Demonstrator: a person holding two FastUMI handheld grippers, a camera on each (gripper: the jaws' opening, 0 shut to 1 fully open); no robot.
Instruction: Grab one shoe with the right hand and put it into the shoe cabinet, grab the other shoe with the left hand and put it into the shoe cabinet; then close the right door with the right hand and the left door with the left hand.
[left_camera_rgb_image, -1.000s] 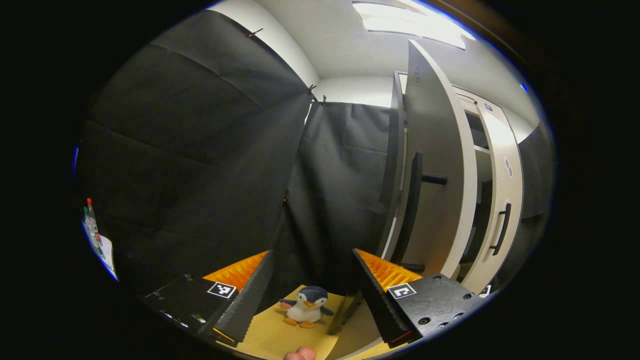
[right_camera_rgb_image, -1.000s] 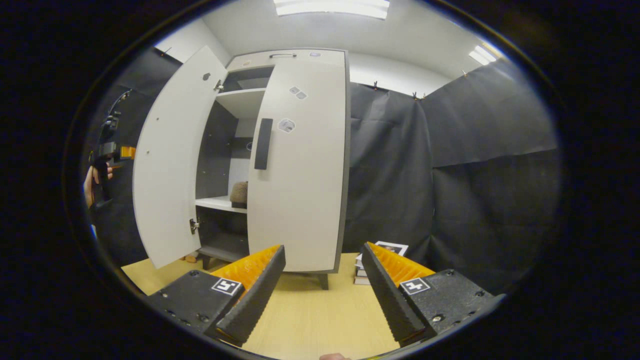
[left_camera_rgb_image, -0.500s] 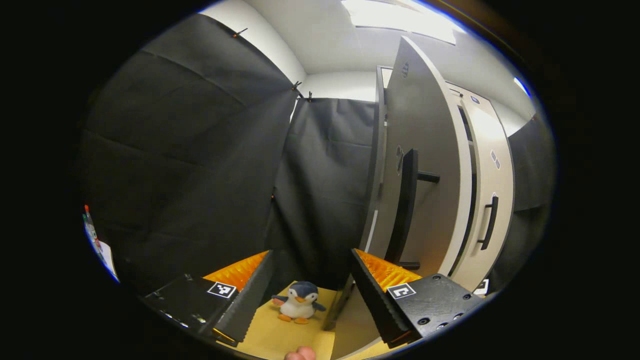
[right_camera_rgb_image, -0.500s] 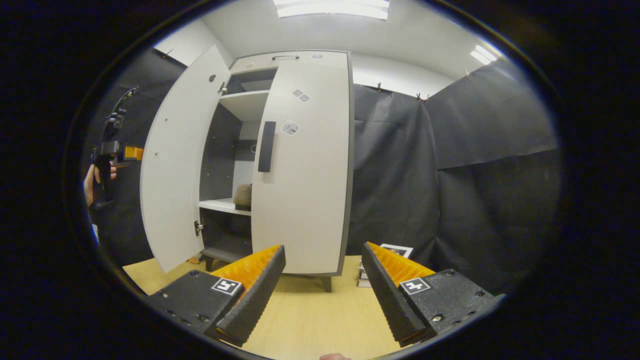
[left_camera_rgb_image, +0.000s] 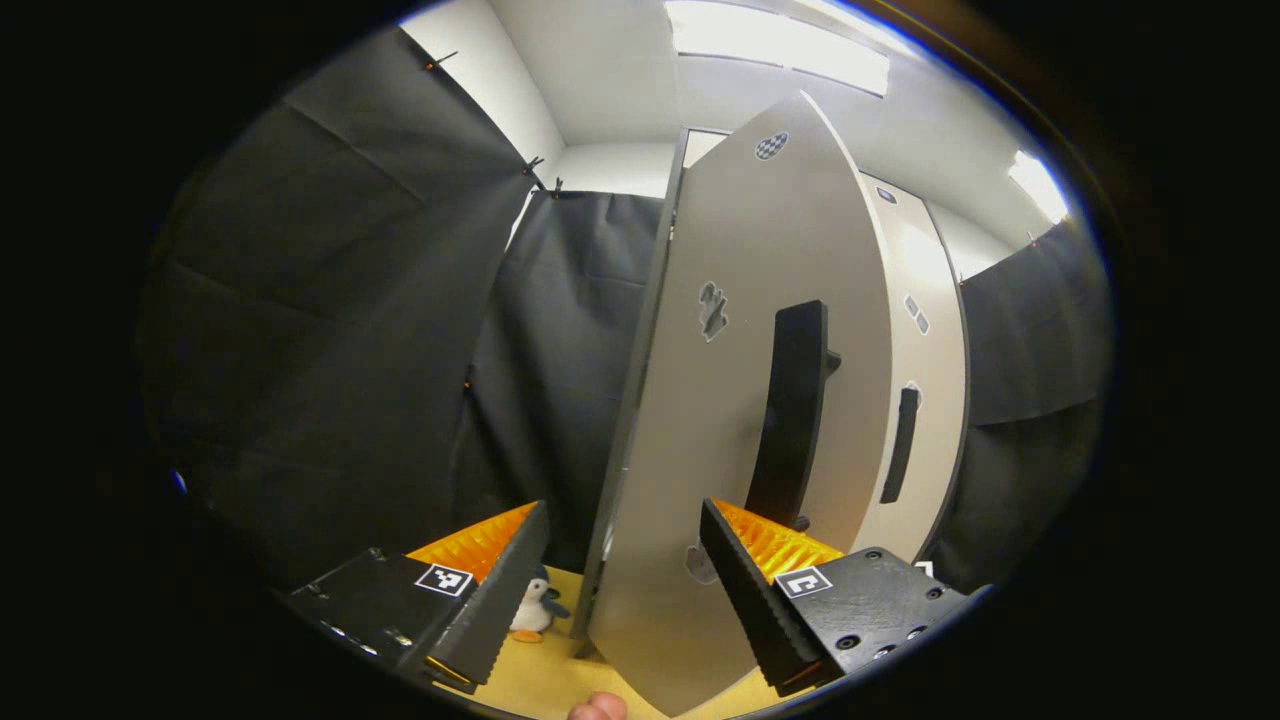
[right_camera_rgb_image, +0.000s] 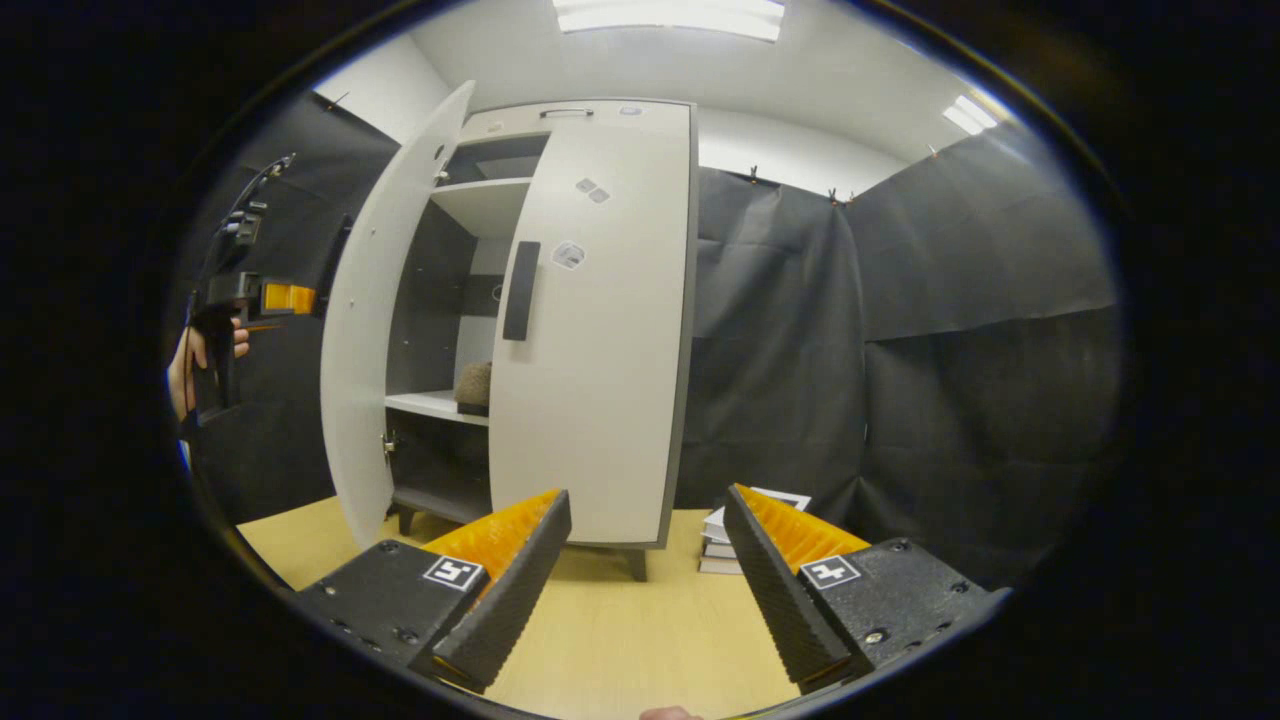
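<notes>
Left gripper view first, going left to right: black cloth wall across the left half, one little penguin toy (left_camera_rgb_image: 528, 610) peeking out at the bottom beside my left gripper (left_camera_rgb_image: 622, 590), whose fingers are spread wide with nothing between them. Right of that, the left door (left_camera_rgb_image: 750, 400) takes up the middle of the frame, partway shut, with one dark handle (left_camera_rgb_image: 790, 410) on it. Past it, on the right, sits the right door (left_camera_rgb_image: 925, 400) with its own handle (left_camera_rgb_image: 903, 445).

Right gripper view: at the far left edge a hand (right_camera_rgb_image: 190, 360) holds the left gripper out by the left door (right_camera_rgb_image: 385, 330). The cabinet (right_camera_rgb_image: 530, 330) fills the upper left-center; two doors, the left one ajar, the right door (right_camera_rgb_image: 600, 340) flat shut. Through the gap I count one shoe (right_camera_rgb_image: 474, 386) on the white shelf (right_camera_rgb_image: 435, 405); can't tell where the second one is. One stack of books (right_camera_rgb_image: 735, 535) on the floor (right_camera_rgb_image: 620, 640) right of the cabinet. My right gripper (right_camera_rgb_image: 645, 590) at the bottom is also wide open, holding nothing.
</notes>
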